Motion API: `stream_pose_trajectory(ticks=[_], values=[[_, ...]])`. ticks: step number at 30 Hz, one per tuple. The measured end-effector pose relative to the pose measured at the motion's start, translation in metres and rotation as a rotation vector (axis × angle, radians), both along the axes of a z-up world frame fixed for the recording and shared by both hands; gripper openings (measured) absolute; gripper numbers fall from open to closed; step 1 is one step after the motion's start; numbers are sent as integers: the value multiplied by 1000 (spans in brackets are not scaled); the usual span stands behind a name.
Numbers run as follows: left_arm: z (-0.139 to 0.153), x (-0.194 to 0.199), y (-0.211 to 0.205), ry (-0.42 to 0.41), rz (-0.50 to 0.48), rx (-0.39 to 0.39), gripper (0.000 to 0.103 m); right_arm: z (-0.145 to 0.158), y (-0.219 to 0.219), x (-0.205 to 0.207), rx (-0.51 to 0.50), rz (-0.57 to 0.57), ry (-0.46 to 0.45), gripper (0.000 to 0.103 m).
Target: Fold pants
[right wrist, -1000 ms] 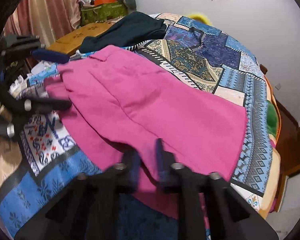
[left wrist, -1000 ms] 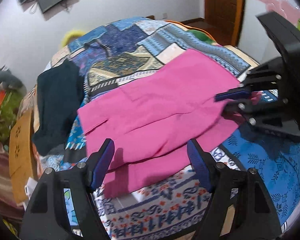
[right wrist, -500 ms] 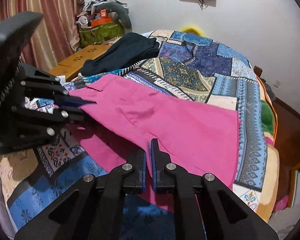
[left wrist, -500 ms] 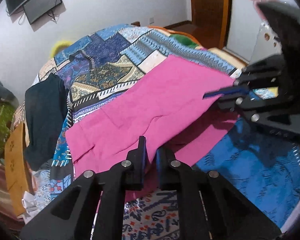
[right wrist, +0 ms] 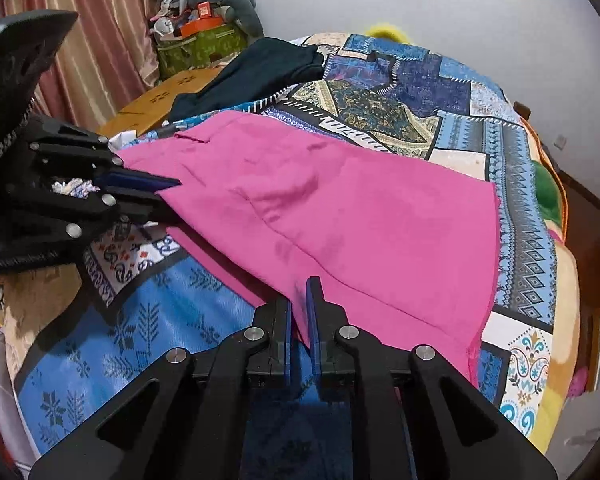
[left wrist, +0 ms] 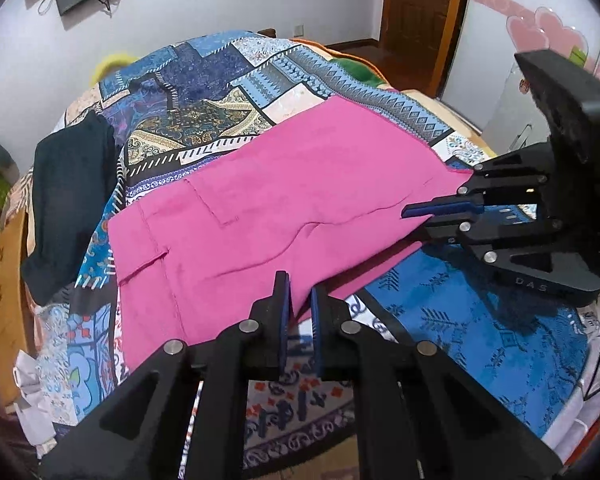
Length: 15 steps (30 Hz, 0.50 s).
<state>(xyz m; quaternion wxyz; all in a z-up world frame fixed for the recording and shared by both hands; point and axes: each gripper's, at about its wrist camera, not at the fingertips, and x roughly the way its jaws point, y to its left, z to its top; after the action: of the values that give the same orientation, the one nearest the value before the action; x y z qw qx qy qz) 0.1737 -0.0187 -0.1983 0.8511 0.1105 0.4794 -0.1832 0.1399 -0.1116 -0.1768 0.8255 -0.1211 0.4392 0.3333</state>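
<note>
- The pink pants (left wrist: 284, 200) lie spread across the patchwork bedspread (left wrist: 228, 80). Their waistband is toward the left and their hems toward the right in the left wrist view.
- The left gripper (left wrist: 298, 300) is clenched on the near edge of the pants, close to the waist end; fabric sits pinched between its blue pads.
- The right gripper (right wrist: 299, 312) is clamped on the same near edge further toward the hems. The log hints its jaws may be easing apart slightly, yet cloth is visibly caught between the pads.
- The step in hand looks like lifting the near long edge and carrying it over to the far edge, laying one leg on the other.
- To do it well, raise both grippers together and level, keeping the edge taut between them so no sag or crease forms.
- Carry the cloth far enough that edges and hems line up before letting go.
- Steer clear of the dark garment (left wrist: 68, 200) lying at the far left.
</note>
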Motion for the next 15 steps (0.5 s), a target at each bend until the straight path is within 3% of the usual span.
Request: stream_pose_trajectory(ticks=[6,15], values=[[15,-7,17,16,21,-67,11,10,-4,-3,2,-1,21,9],[48,12,55,-51,157,-106,26,43,-5,9,154,-42,18,10]])
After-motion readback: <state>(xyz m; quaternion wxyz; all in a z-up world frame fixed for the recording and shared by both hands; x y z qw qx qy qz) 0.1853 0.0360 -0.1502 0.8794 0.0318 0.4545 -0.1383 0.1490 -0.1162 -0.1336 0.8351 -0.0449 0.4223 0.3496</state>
